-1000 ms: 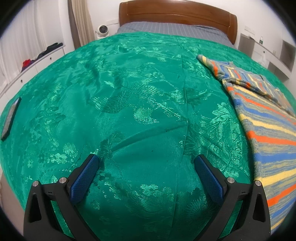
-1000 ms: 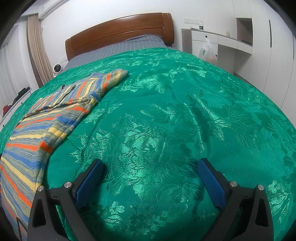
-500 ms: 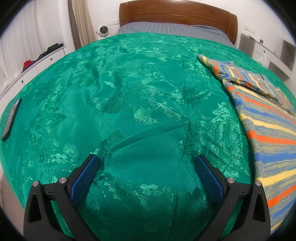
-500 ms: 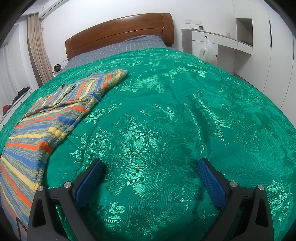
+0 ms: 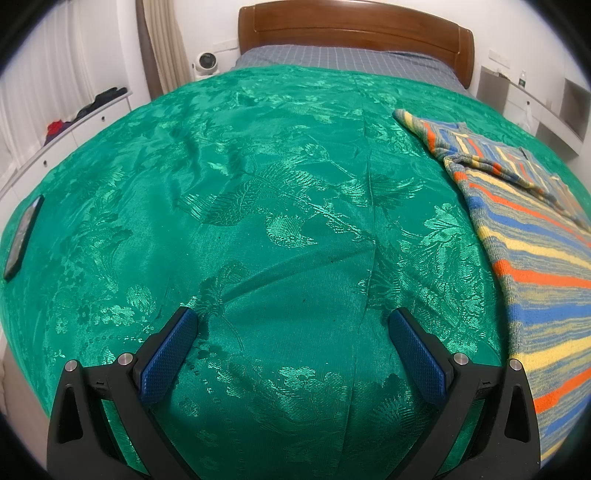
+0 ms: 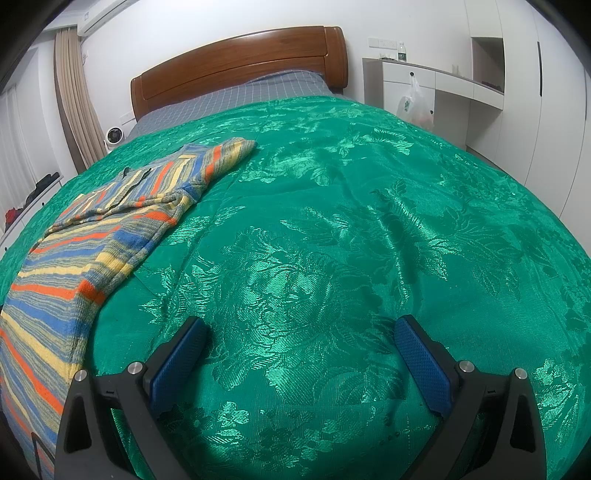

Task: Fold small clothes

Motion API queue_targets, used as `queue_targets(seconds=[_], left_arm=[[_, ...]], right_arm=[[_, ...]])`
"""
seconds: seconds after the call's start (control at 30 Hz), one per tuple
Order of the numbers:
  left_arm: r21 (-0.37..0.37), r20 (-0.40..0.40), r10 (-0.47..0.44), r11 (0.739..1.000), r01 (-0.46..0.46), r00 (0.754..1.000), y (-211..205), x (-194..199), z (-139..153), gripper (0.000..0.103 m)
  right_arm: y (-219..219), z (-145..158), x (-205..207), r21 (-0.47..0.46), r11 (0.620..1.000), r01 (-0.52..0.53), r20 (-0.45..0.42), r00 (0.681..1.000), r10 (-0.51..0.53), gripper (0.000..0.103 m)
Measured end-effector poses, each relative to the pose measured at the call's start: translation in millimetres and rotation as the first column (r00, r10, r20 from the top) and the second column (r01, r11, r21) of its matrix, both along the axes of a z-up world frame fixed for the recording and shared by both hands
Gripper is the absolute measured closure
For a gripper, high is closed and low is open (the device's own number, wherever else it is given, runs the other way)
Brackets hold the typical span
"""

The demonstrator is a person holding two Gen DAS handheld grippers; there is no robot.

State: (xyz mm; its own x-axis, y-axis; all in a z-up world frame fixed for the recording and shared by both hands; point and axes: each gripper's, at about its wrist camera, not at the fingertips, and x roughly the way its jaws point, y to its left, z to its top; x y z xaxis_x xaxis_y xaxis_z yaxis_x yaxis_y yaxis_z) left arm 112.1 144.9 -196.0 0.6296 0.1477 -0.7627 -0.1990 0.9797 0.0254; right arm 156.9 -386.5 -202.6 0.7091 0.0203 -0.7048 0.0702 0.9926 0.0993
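A small striped knit garment (image 5: 524, 236), in blue, yellow, orange and grey, lies flat on the green bedspread (image 5: 258, 206). It runs along the right side of the left wrist view and along the left side of the right wrist view (image 6: 81, 254), with one sleeve end pointing toward the headboard. My left gripper (image 5: 291, 325) is open and empty over bare bedspread, to the left of the garment. My right gripper (image 6: 301, 332) is open and empty over bare bedspread, to the right of the garment.
A dark phone (image 5: 22, 236) lies near the bed's left edge. A wooden headboard (image 5: 354, 33) and grey sheet are at the far end. White cabinets (image 6: 436, 85) with a hanging plastic bag (image 6: 413, 99) stand to the right, low drawers (image 5: 66, 136) to the left.
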Motion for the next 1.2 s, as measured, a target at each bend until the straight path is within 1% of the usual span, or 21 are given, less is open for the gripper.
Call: queue_targets(seconds=[1.0, 1.1, 1.2], left_arm=[[-0.007, 0.001, -0.004, 1.000, 0.004, 1.000, 1, -1, 1, 0.000], [-0.011, -0.005, -0.011, 1.000, 0.011, 1.000, 2, -3, 4, 0.000], [-0.011, -0.008, -0.015, 1.000, 0.015, 1.000, 1, -5, 5, 0.000]], right_arm=[[1, 0, 2, -0.007, 1.000, 0.004, -0.005, 1.000, -0.004, 0.002], [-1, 3, 3, -0.010, 1.000, -0.001, -0.019, 1.000, 0.000, 0.002], [-4, 14, 2, 0.008, 1.000, 0.018, -0.045, 0.999, -0.018, 0.002]])
